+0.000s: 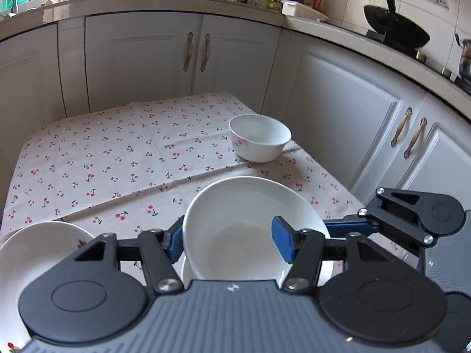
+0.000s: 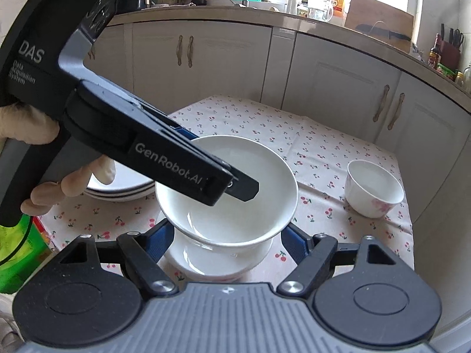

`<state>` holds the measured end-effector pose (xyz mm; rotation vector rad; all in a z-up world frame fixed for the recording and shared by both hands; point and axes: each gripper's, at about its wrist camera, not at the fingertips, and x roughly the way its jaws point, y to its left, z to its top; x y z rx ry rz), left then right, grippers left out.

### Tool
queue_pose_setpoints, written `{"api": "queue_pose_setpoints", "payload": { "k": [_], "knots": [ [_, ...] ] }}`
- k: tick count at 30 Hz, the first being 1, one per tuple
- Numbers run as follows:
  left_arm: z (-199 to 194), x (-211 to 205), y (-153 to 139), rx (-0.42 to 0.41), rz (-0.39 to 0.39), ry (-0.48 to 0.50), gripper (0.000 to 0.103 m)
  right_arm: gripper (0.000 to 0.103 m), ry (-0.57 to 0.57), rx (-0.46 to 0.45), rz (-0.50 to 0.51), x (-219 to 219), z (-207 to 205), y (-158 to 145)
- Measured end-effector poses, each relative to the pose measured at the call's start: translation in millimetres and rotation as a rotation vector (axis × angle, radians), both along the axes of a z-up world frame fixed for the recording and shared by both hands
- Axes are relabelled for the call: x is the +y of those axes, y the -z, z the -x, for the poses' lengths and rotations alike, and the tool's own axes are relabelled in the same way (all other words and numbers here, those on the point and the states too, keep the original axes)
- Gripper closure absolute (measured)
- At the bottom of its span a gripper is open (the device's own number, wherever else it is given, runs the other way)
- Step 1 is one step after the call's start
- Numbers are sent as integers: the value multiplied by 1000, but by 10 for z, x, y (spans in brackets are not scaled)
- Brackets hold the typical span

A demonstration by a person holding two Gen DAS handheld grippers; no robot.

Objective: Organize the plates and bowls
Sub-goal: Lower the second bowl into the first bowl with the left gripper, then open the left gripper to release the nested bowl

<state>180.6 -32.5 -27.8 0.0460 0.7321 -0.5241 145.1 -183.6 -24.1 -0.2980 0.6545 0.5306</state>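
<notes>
A white bowl (image 2: 226,194) is held tilted above a stack of bowls (image 2: 206,260) at the near edge of the table (image 1: 97,158), which is covered by a cherry-print cloth. The bowl's rim is pinched by the left gripper (image 1: 229,239), one blue finger (image 1: 282,242) being seen inside the wall and the other outside. The right gripper (image 2: 226,239) is held with its fingers wide on either side of the stack, nothing being gripped. A small floral bowl (image 1: 260,138) is left standing apart near the far right edge, and stacked plates (image 2: 120,189) are seen to the left. Because only a thin glossy rim is pinched, the bowl could slip or swing; if released while tilted, it may be seated crookedly, chipped, or knocked off the stack.
</notes>
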Motion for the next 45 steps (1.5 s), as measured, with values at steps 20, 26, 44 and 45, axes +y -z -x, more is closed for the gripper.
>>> {"api": "queue_pose_setpoints", "payload": {
  "k": [20, 26, 44, 45],
  "knots": [
    [-47, 15, 213, 44, 5, 4, 40, 20, 24, 32, 0, 38, 44, 138],
    [-56, 8, 229, 43, 1, 7, 40, 20, 23, 34, 9, 43, 20, 154],
    [-58, 21, 244, 45, -8, -2, 40, 20, 22, 72, -21, 14, -24, 198],
    [-59, 28, 252, 45, -9, -5, 40, 19, 20, 69, -19, 16, -24, 200]
  ]
}}
